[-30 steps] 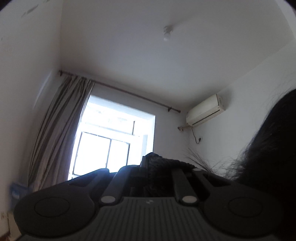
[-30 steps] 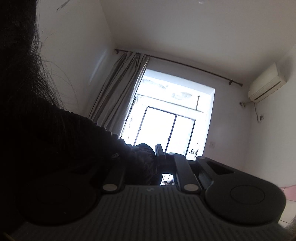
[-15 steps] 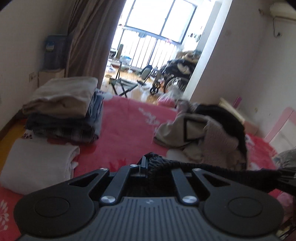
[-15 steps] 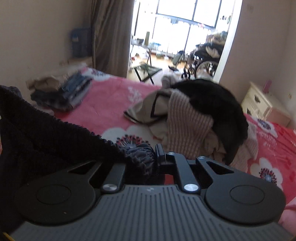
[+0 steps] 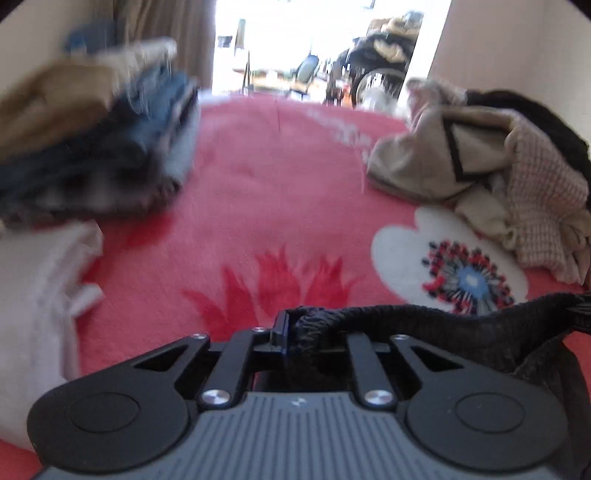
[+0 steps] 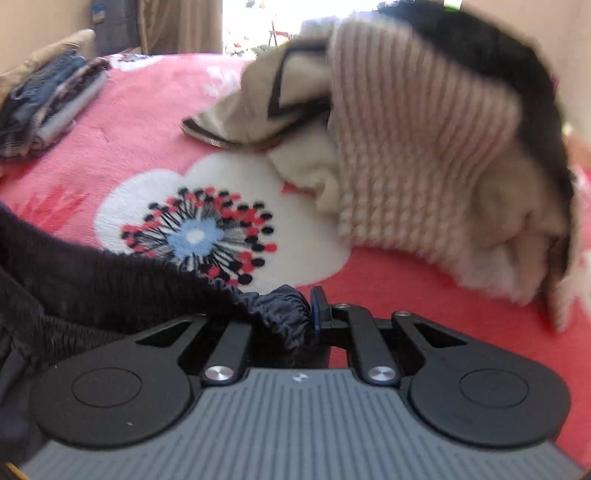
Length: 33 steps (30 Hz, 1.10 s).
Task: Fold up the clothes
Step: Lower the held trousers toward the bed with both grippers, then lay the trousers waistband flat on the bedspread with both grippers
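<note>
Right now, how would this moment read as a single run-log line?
left claw: shut on dark garment | right claw: shut on same waistband | garment spans both over red blanket | unfolded pile ahead

No legible text, number or brand name appears in either wrist view. The only mark is a small pale emblem, too small to read, moulded at the top centre of the ribbed grey housing of the left gripper [image 5: 286,334] and likewise of the right gripper [image 6: 309,314]. A blue container [image 6: 99,9] at the far wall carries a label, blurred beyond reading. The pink bedspread [image 5: 266,199] bears printed flowers only, no lettering.
</note>
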### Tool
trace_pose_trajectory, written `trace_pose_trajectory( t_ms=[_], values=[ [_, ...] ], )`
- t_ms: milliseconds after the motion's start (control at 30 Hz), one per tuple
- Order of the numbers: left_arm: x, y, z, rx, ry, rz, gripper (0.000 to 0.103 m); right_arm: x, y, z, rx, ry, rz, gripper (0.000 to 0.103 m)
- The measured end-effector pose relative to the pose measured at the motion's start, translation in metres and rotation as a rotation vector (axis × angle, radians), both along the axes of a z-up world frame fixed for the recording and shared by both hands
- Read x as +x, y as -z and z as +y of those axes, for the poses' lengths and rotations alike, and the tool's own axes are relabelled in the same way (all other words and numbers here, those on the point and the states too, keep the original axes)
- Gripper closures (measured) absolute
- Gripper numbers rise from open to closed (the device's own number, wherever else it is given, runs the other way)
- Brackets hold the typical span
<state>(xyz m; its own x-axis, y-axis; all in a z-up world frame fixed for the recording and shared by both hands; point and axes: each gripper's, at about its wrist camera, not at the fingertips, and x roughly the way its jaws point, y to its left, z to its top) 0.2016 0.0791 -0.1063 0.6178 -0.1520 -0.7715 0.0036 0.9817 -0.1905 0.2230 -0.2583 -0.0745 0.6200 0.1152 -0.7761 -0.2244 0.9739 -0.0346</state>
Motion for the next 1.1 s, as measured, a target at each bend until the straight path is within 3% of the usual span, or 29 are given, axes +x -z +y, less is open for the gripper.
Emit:
trace_pose_trajectory(
  t_ms=[67,100,167,267,400,533,600,767,833,933,1000,1100],
  values=[
    [0.003,0.008,0.007,-0.06,0.006,0.013,0.072,0.001,0.002,-0.01,0.059,-0.005,0.015,0.089],
    [0.003,0.007,0.01,-0.088,0.01,0.006,0.063,0.002,0.003,-0.015,0.088,-0.007,0.023,0.087],
    [0.001,0.001,0.016,-0.153,0.033,-0.005,0.045,0.003,0.005,-0.025,0.147,-0.012,0.038,0.065],
    [-0.004,-0.012,0.024,-0.212,0.05,-0.052,0.039,0.005,0.007,-0.04,0.234,-0.019,0.06,0.032],
    [-0.012,-0.027,0.037,-0.275,0.038,-0.093,0.036,-0.011,-0.009,-0.064,0.34,-0.037,0.034,0.025],
    [-0.021,-0.027,0.041,-0.253,0.067,-0.087,0.035,-0.022,-0.016,-0.078,0.385,-0.015,0.005,0.018],
    [-0.023,-0.022,0.039,-0.217,0.092,-0.062,0.035,-0.016,-0.01,-0.071,0.297,0.006,0.034,0.018],
    [-0.027,-0.005,0.027,-0.114,0.126,-0.027,0.036,-0.008,0.009,-0.014,-0.173,-0.107,0.063,0.018],
    [-0.029,-0.004,0.029,-0.128,0.123,-0.031,0.036,-0.017,0.008,0.004,-0.332,-0.184,0.016,0.017],
    [-0.032,-0.005,0.032,-0.164,0.131,-0.045,0.036,-0.036,-0.005,0.012,-0.433,-0.258,-0.12,0.014],
    [-0.033,-0.007,0.031,-0.185,0.156,-0.056,0.036,-0.042,-0.021,0.005,-0.314,-0.267,-0.152,0.011],
    [-0.032,-0.006,0.021,-0.173,0.205,-0.043,0.036,-0.032,-0.031,-0.011,-0.03,-0.217,-0.054,0.002]
  ],
)
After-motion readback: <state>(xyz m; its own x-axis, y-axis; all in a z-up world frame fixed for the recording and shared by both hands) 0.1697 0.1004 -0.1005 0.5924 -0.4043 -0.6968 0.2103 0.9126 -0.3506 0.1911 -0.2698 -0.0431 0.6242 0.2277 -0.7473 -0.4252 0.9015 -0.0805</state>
